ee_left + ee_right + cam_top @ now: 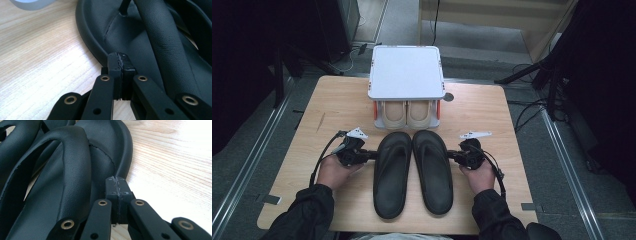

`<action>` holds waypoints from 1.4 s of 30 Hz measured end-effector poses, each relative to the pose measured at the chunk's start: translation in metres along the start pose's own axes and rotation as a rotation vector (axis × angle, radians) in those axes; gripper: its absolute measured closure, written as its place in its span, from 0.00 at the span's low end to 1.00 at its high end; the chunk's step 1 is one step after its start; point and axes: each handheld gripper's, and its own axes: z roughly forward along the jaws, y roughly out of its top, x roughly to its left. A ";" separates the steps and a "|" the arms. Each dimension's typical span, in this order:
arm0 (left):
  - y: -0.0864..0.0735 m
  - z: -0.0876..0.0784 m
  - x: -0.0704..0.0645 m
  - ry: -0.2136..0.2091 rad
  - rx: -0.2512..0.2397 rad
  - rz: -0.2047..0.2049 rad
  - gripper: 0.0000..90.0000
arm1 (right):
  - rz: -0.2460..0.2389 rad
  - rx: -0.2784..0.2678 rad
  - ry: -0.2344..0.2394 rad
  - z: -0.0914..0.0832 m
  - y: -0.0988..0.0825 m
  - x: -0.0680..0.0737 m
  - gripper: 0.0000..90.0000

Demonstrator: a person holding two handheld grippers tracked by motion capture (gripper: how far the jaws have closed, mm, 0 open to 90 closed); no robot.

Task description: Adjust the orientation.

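Two black flip-flops lie side by side, toes away from me, on the wooden table (pixel 337 100): the left one (pixel 392 172) and the right one (pixel 433 170). My left gripper (pixel 373 155) rests low at the left flip-flop's outer edge, jaws pressed together with nothing between them. In the left gripper view its tips (pixel 120 56) touch the rim of that flip-flop (pixel 155 37). My right gripper (pixel 452 156) mirrors it at the right flip-flop's outer edge, also shut. In the right gripper view its tips (pixel 116 180) meet the sole's rim (pixel 75 170).
A white shoe rack (pixel 406 72) stands at the table's far middle, with a pair of beige slippers (pixel 407 114) on its lower level. Its corner (pixel 32 3) shows in the left gripper view. Bare wood lies on both sides of the flip-flops.
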 end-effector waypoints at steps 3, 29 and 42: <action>0.000 0.001 -0.005 -0.004 0.006 0.016 1.00 | 0.000 0.001 0.005 0.001 0.000 0.001 1.00; 0.000 -0.015 -0.004 -0.033 -0.056 -0.059 0.97 | 0.005 -0.119 0.018 -0.018 0.008 0.002 0.97; 0.002 -0.034 -0.008 -0.023 -0.109 -0.034 0.76 | -0.006 -0.190 0.077 -0.038 0.010 0.034 0.85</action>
